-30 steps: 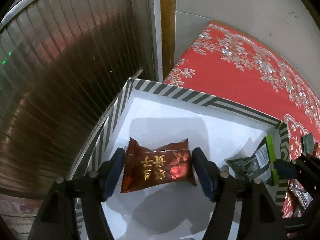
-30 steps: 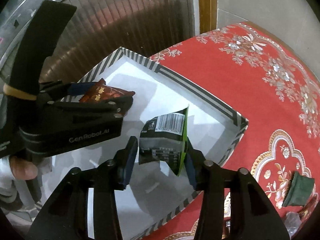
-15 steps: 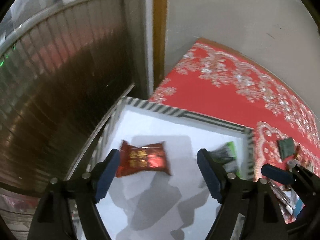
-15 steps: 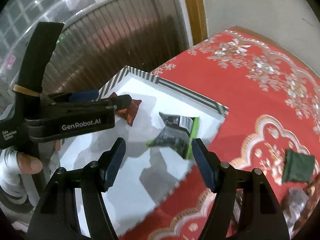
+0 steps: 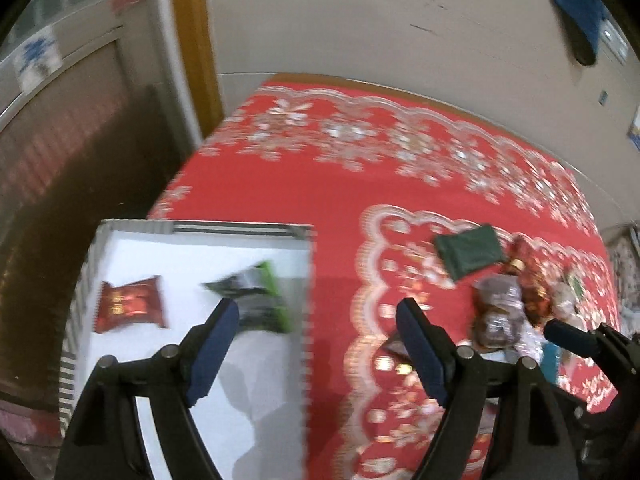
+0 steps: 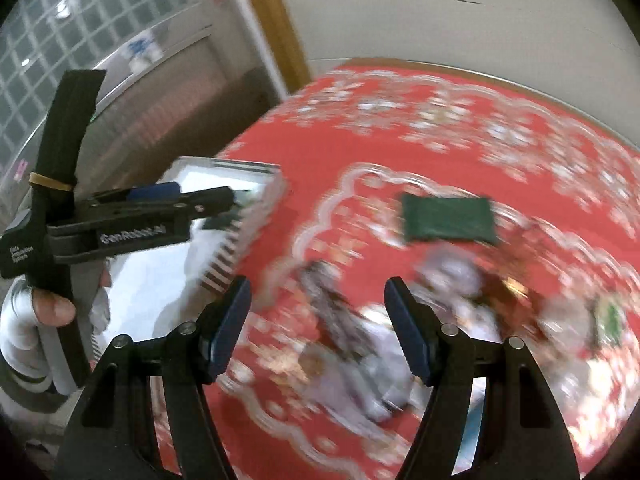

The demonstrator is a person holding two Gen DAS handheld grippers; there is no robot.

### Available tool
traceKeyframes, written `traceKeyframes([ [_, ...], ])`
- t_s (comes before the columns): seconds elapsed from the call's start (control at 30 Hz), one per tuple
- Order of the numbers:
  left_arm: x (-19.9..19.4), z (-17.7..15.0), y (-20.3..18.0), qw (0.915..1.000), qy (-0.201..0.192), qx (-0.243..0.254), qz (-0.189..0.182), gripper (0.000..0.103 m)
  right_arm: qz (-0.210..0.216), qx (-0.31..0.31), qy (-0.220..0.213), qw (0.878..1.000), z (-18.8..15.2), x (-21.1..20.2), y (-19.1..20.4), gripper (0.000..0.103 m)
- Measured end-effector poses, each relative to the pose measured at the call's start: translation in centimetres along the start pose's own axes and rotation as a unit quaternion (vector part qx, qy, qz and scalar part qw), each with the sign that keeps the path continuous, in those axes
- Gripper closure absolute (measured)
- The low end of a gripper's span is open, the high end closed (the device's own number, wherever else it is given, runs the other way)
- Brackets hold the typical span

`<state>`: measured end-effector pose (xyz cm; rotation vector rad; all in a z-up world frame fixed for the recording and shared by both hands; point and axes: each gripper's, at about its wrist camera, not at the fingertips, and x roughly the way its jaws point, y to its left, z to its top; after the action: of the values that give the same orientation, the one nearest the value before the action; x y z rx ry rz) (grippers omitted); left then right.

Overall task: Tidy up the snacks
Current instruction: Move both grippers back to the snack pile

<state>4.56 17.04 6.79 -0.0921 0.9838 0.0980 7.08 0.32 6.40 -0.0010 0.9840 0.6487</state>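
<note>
Now both grippers, left gripper and right gripper, gape wide and empty, jaws just opened. Red packet and green-edged packet lie in the striped tray at 9 o'clock; loose snack pile waits at 3 o'clock on the desk, likely the next pick.

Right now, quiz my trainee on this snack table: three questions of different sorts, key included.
1. True or false: the red foil snack packet lies inside the white striped-rim box.
2. Which packet lies beside it? A) black-and-green packet B) blue packet
3. Fill in: the flat dark green packet lies on the red patterned ____.
Key: 1 true; 2 A; 3 tablecloth.
</note>
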Motion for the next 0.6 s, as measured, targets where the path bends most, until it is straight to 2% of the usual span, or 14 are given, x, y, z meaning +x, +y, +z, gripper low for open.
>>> traceKeyframes([
  [0.27,0.9,-0.2,-6.2,0.9990,0.016,0.034,-0.023,0.020,-0.044,0.070,0.003,0.997,-3.7,-3.5,-7.4,0.033],
  [0.6,3.0,-1.0,-11.5,0.9955,0.046,0.074,-0.036,0.020,-0.056,0.088,0.003,0.994,-5.3,-5.1,-10.6,0.033],
])
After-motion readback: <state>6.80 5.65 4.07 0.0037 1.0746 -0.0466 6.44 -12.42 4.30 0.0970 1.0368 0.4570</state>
